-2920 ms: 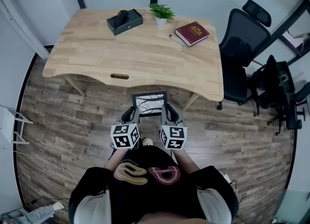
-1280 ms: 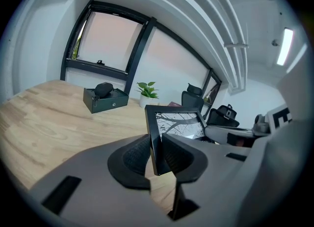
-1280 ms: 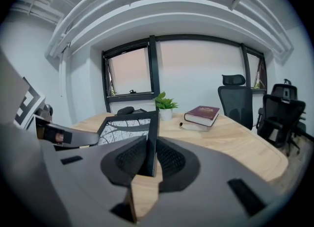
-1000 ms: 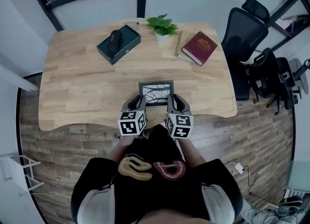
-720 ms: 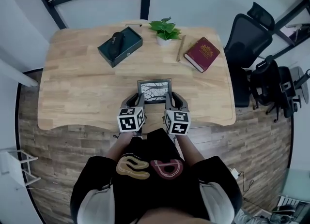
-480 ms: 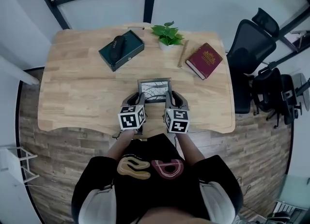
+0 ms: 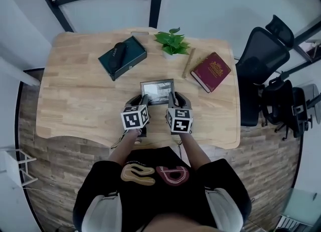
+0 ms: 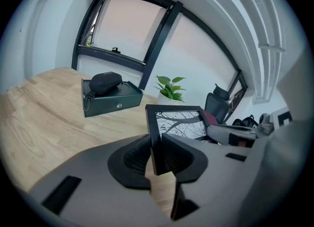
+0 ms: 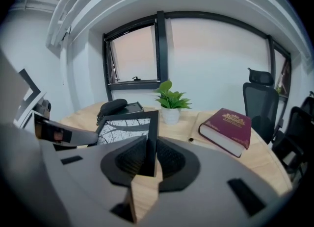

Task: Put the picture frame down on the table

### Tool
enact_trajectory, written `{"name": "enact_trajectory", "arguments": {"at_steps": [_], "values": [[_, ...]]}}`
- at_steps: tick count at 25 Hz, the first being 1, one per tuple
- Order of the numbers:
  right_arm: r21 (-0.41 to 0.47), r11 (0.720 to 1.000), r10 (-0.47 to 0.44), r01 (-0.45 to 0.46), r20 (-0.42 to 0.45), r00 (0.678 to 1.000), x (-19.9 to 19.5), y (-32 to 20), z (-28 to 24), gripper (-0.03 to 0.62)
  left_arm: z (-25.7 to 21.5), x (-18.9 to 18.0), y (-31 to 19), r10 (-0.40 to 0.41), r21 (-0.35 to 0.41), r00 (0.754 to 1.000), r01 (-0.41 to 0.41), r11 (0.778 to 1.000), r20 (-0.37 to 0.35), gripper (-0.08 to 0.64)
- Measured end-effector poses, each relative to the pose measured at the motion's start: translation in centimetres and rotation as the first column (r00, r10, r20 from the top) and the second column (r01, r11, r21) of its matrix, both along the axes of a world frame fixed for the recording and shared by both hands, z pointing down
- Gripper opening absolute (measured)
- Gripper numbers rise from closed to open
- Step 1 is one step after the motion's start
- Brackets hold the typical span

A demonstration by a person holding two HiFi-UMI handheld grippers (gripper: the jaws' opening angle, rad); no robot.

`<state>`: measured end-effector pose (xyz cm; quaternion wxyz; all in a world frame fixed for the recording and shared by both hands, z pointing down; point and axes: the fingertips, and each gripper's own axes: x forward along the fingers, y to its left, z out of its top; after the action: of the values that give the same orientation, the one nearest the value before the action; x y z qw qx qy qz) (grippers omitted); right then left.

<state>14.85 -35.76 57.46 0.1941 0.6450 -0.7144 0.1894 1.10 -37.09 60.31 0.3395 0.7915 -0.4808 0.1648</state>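
Since the earliest head view, the picture frame [image 7: 157, 91] has travelled from over the floor, short of the near edge, to above the middle of the worktop [image 7: 75, 105]. Both grippers have come forward with it, and the person now stands right at the edge.

The left gripper [image 7: 142, 100] has its jaws clamped narrowly on the frame's left rail near the lower corner. The right gripper [image 7: 174, 99] grips the right rail the same way. Each gripper view shows a black rail pinched between the ribbed pads. This 2-sided hold probably keeps the thin frame from twisting and leaves the glass face untouched.

The frame faces up and is tilted toward the person, with bare wood showing under its near corners. I cannot tell whether its far edge touches the worktop yet, so I judge the task unfinished: the frame has arrived but is not set down.

From the frame, a dark green box [image 7: 122, 57] with a black pouch on it lies at 10 o'clock. A potted plant [image 7: 172, 43] stands at 12 o'clock and a red book [image 7: 212, 71] lies at 2 o'clock, all well apart from it. The spot underneath is bare, which makes it a sensible landing place. What remains is lowering evenly and only then opening both jaws, so neither corner drops first.
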Motion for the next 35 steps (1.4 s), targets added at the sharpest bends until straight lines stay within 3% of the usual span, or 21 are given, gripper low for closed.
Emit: {"name": "enact_trajectory", "arguments": {"at_steps": [5, 12, 17, 35], "values": [[-0.031, 0.999, -0.034, 0.034, -0.009, 0.999, 0.8, -2.0, 1.4, 0.075, 1.8, 0.9, -1.7, -0.007, -0.041, 1.000, 0.008, 0.999, 0.025, 0.083], [-0.074, 0.997, -0.032, 0.032, -0.008, 0.999, 2.0, -4.9, 3.6, 0.074, 3.6, 2.2, -4.4, 0.004, -0.058, 0.997, 0.001, 0.998, 0.081, 0.084], [-0.123, 0.992, -0.006, 0.012, 0.042, 0.999, 3.2, -6.8, 5.7, 0.074, 5.2, 3.1, -6.2, -0.014, -0.074, 0.994, 0.022, 0.997, 0.105, 0.083], [-0.212, 0.977, -0.026, 0.031, 0.029, 0.999, 4.5, -11.3, 10.0, 0.075, 9.6, 4.5, -10.7, -0.017, -0.161, 0.983, 0.046, 0.986, 0.182, 0.081]]}}
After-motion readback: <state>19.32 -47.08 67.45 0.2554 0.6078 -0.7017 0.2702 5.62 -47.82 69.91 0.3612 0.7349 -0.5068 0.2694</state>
